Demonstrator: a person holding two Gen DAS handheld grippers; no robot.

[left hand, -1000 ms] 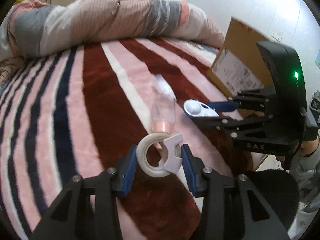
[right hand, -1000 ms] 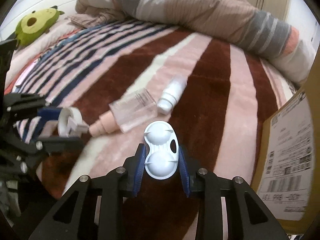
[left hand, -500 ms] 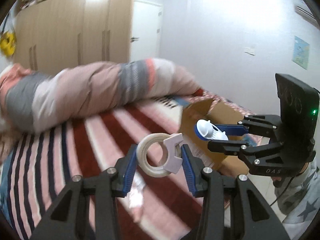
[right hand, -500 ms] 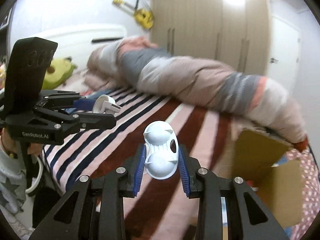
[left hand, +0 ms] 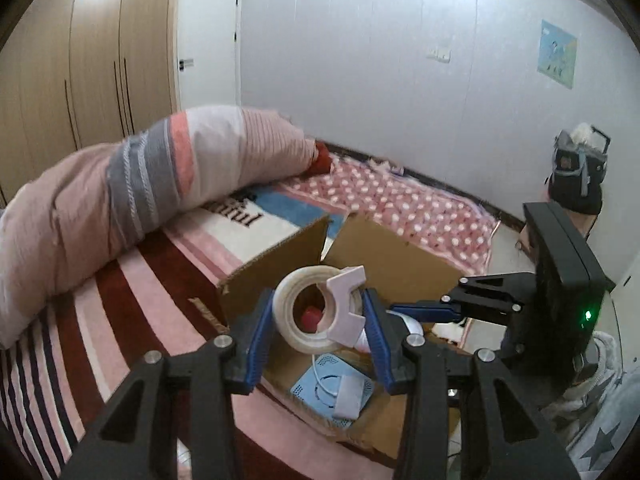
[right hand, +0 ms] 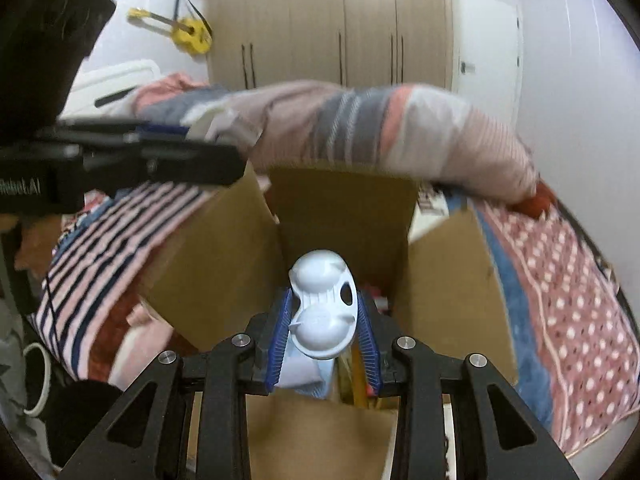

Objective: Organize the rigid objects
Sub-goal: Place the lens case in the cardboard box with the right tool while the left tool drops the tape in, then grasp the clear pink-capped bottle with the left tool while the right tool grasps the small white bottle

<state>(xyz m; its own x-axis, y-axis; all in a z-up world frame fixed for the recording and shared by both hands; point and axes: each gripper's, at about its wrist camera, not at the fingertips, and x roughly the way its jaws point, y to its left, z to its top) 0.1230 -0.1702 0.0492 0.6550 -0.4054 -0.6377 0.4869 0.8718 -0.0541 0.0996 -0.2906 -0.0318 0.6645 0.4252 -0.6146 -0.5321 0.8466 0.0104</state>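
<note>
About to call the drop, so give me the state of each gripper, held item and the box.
Left gripper: shut on white tape roll with plastic dispenser, above the box.
Right gripper: shut on white two-dome plastic case, above the box.
Brown cardboard box: flaps open, items inside.

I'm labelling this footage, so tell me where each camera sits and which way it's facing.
Left wrist: on the left tongs, looking down over the open cardboard box on the bed; they grip a tape roll.
Right wrist: on the right tongs, above the same box, gripping a white double-cup case.
Shared: the box, the rolled duvet, and each other's tongs.
</note>
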